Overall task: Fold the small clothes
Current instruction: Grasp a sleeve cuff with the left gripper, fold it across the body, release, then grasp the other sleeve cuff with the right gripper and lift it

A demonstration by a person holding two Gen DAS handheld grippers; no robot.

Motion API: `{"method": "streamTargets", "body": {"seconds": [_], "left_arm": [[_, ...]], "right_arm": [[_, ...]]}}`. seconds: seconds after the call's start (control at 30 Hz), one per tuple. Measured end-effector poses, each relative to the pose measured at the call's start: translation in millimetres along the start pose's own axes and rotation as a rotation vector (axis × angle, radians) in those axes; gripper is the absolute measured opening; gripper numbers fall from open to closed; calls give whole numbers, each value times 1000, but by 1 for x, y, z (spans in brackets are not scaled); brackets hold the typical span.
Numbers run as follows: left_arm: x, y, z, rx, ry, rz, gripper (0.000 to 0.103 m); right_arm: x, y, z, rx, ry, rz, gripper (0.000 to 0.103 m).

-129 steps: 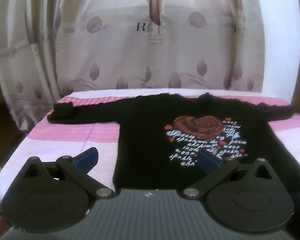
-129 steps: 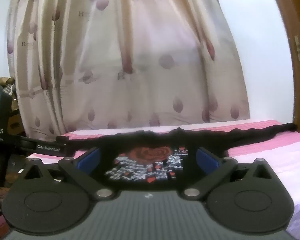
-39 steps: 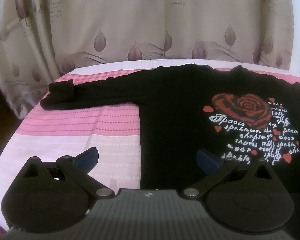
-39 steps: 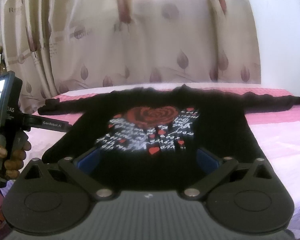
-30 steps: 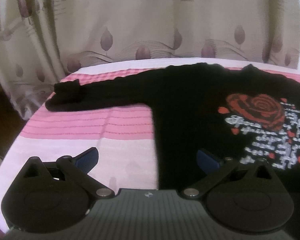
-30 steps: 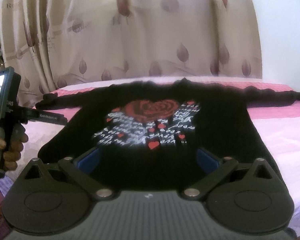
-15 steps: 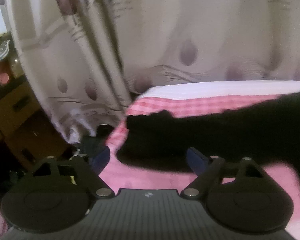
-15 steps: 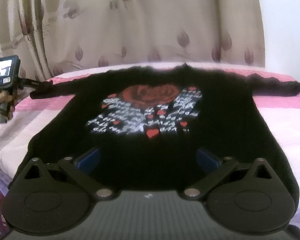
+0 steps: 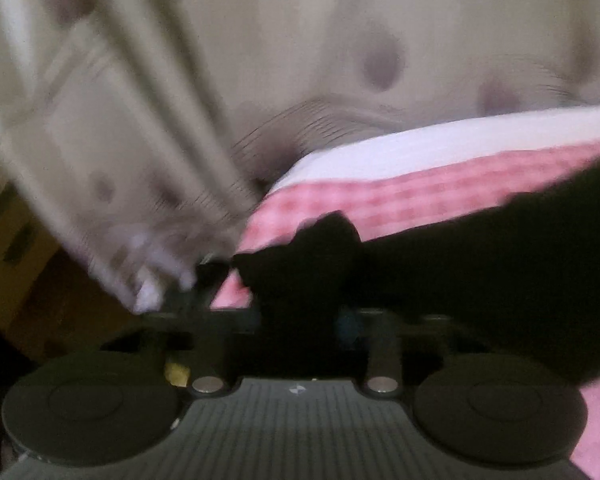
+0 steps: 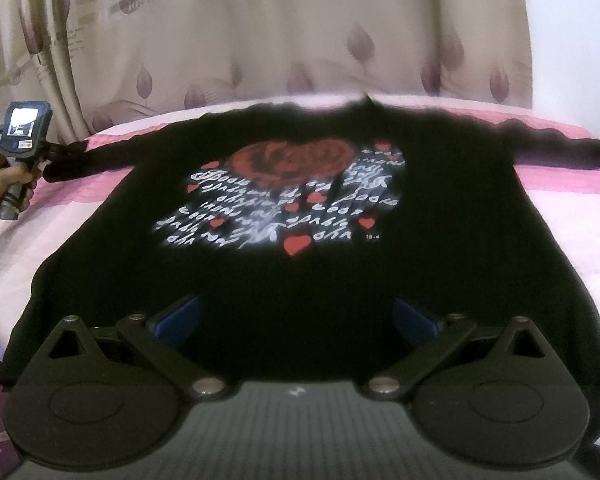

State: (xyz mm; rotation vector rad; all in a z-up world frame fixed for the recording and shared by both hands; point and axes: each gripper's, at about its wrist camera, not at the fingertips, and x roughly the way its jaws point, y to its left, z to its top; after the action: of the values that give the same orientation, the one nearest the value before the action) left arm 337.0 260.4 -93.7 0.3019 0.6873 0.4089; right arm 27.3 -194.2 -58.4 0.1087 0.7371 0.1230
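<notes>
pink bed [image 10: 572, 208] | left gripper [image 9: 300, 320] fingers pinch sweater [image 10: 300, 280] cuff | right gripper [image 10: 296, 320] fingers wide, over hem

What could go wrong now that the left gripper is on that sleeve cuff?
The left gripper looks shut on the sleeve cuff, but the view is blurred, so the grip may be shallow and slip. The cuff lies at the bed edge and could drop off. The right gripper is open, so the sweater body may drag.

bed [image 10: 560, 216] | pink-striped cover | black sweater [image 10: 260, 280] lying flat
</notes>
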Motion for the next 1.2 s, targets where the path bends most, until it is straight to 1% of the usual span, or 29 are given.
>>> {"method": "streamTargets", "body": {"seconds": [0.03,0.1,0.13,0.2,0.27,0.37,0.43,0.47,0.5,0.53,0.57,0.6,0.67,0.7,0.73,0.8,0.87,0.93,1.0,1.07,1.13,1.2], "left_arm": [[1,12,-1,-67,23,17,21],[-6,38,-6,-174,17,31,21],[-9,50,-10,-205,16,62,21],[-12,73,-18,-267,35,98,20],[-11,93,-28,-306,66,156,19],[-8,122,-43,-371,131,189,18],[-9,137,-53,-404,142,226,19],[-11,144,-56,-415,147,243,23],[-15,151,-60,-432,150,264,35],[-20,155,-61,-451,147,282,50],[-28,158,-63,-473,133,295,57],[-37,157,-63,-486,109,290,64],[-56,145,-57,-453,65,245,65],[-68,133,-54,-421,40,218,69],[-83,118,-50,-388,6,174,78],[-109,88,-46,-361,-39,66,91],[-135,54,-43,-330,-88,-59,92],[-154,14,-41,-259,-120,-152,97],[-164,-24,-42,-184,-135,-216,98],[-168,-58,-50,-132,-145,-244,98],[-164,-78,-54,-137,-125,-269,98],[-153,-81,-58,-186,-83,-309,98]], "right_arm": [[0,0,1,1,-1,0,103],[0,-2,2,8,-5,0,103],[0,-2,2,11,-5,3,103],[0,-2,1,12,-2,9,103],[-1,0,-1,12,-3,15,103],[-5,3,-2,6,-11,26,103],[-8,6,-1,-2,-18,30,103],[-10,7,-1,-4,-22,30,103],[-12,6,0,-4,-28,30,103],[-14,6,0,-4,-34,31,103],[-16,5,1,-3,-40,31,103],[-19,3,1,-2,-50,30,103],[-26,-4,4,10,-79,24,103],[-30,-10,6,22,-97,21,103],[-35,-18,9,41,-119,20,103],[-45,-39,16,100,-169,26,103],[-56,-71,23,181,-233,22,103],[-66,-109,31,263,-288,5,103],[-71,-150,40,329,-316,-25,103],[-69,-192,51,369,-315,-89,103],[-61,-231,63,374,-293,-153,103],[-52,-268,74,387,-286,-199,102]]}}
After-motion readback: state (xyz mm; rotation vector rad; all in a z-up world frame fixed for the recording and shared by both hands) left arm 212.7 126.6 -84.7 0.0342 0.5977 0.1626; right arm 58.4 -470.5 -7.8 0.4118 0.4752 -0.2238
